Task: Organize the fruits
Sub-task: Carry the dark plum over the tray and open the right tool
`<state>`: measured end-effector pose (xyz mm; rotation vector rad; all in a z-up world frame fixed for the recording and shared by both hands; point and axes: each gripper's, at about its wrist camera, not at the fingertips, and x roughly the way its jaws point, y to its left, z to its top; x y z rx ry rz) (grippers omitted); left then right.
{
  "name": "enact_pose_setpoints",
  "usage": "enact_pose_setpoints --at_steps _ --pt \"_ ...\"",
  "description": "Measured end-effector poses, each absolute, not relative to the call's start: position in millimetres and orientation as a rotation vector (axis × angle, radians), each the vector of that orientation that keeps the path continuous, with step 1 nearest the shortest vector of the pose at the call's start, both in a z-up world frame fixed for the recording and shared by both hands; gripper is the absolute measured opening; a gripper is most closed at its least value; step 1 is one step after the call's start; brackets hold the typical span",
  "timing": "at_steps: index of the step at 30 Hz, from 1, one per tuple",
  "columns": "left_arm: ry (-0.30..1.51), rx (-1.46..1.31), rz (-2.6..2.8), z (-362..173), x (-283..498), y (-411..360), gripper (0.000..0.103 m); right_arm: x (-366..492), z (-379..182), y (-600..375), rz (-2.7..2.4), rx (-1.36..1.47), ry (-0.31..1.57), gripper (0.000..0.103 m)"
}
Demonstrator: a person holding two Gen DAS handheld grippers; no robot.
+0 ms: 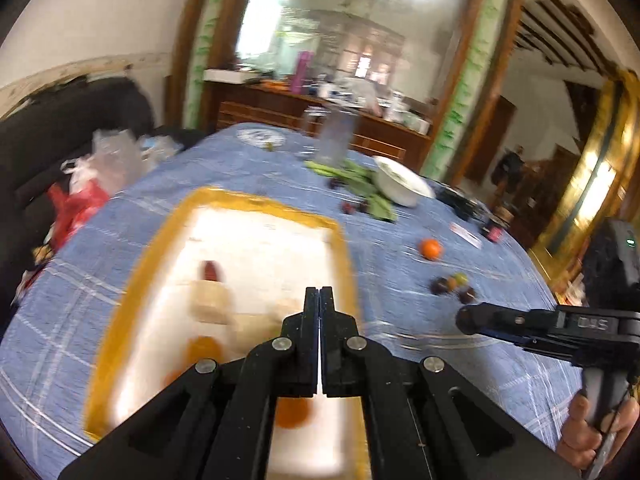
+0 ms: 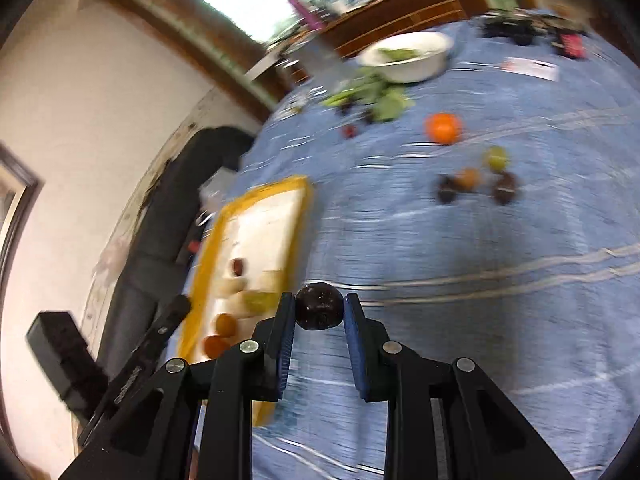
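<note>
My left gripper (image 1: 319, 294) is shut with nothing in it, hovering over the yellow-rimmed white tray (image 1: 132, 276). Blurred fruits lie in the tray, among them an orange one (image 1: 294, 412) and a dark red one (image 1: 212, 272). My right gripper (image 2: 319, 304) is shut on a dark round plum (image 2: 319, 307), above the blue cloth just right of the tray (image 2: 208, 256). It shows in the left wrist view as a black arm (image 1: 520, 320) held by a hand (image 1: 588, 432). Loose on the cloth lie an orange (image 2: 443, 128), a green fruit (image 2: 496, 158) and dark plums (image 2: 505, 188).
A white bowl (image 2: 408, 56) with greens and leafy vegetables (image 2: 376, 96) sit at the far side of the blue checked tablecloth (image 2: 500, 280). Plastic bags (image 1: 100, 168) lie on a dark sofa at the left. A wooden sideboard (image 1: 320, 116) stands behind the table.
</note>
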<state>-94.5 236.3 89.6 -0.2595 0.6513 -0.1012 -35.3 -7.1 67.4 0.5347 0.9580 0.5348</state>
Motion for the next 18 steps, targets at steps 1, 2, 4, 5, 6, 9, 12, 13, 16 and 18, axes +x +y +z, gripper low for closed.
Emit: enact_pose_setpoints --at_steps 1,2,4,5,6,9,12,13,16,18 --pt "0.657 -0.271 -0.086 88 -93 245 0.000 -31 70 5 0.565 0.530 0.960 0.027" --pt "0.662 -0.287 -0.073 86 -92 255 0.000 -27 71 17 0.593 0.519 0.963 0.027" --pt "0.675 -0.312 -0.039 79 -91 272 0.000 -19 70 39 0.620 0.488 0.979 0.027" --pt "0.682 -0.326 -0.029 76 -90 279 0.000 -14 66 50 0.628 0.471 0.995 0.027" --pt "0.692 -0.345 -0.026 71 -89 285 0.000 -10 63 59 0.632 0.461 1.009 0.027" --pt "0.727 -0.393 -0.034 58 -86 295 0.000 5 45 79 0.631 0.452 1.061 0.027" --pt "0.755 -0.416 -0.029 49 -82 298 0.000 14 28 88 0.623 0.455 1.094 0.029" --pt "0.757 -0.422 -0.027 48 -82 298 0.000 16 23 89 0.621 0.459 1.102 0.029" --pt "0.767 -0.450 -0.027 44 -83 301 0.013 13 19 93 0.621 0.446 1.109 0.030" --pt "0.764 -0.475 -0.021 44 -84 304 0.040 9 21 97 0.625 0.419 1.107 0.030"
